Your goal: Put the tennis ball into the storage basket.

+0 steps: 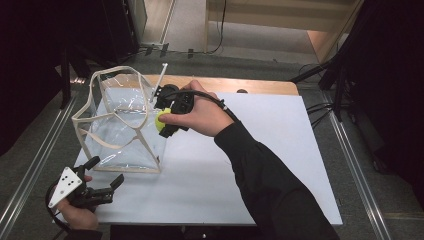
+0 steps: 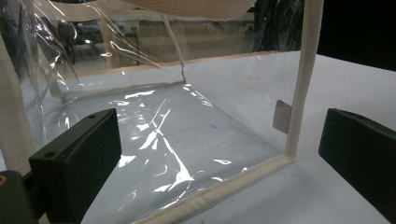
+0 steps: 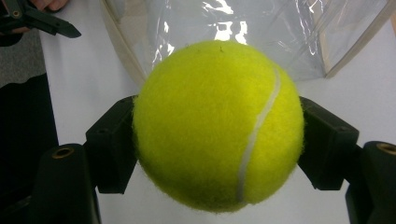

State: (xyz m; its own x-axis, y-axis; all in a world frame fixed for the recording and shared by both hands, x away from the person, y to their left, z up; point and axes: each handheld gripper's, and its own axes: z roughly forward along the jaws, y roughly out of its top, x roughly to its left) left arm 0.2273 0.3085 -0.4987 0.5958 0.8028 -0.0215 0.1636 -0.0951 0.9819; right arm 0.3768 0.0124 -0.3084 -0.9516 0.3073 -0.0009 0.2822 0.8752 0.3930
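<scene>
The right gripper (image 1: 165, 121) held a tennis ball (image 3: 218, 125) up in the air, just beside the top edge of a clear bag (image 1: 122, 122). Its two black jaws were shut on the ball, one pressing on each side, so the ball could not drop. It looked like the ball was meant to go into the bag, because it was held right next to the open top, on the side nearest the middle of the table. The ball was not yet inside.

The left gripper (image 1: 102, 176) sat low at the near corner of the bag, by the edge of the white table (image 1: 260, 150). Its jaws were wide open and held nothing. In the left gripper view they pointed at the bag's bottom corner, one on each side of the cloth edge, not touching it. It looked ready to steady the bag so it would not slide or tip.

The ball was bright yellow-green and fuzzy, with one curved white line running down it. It looked round and not squashed. The bag was see-through and crinkly, with pale cloth strips along its edges and a loose strap on top. It stood open and looked empty.
</scene>
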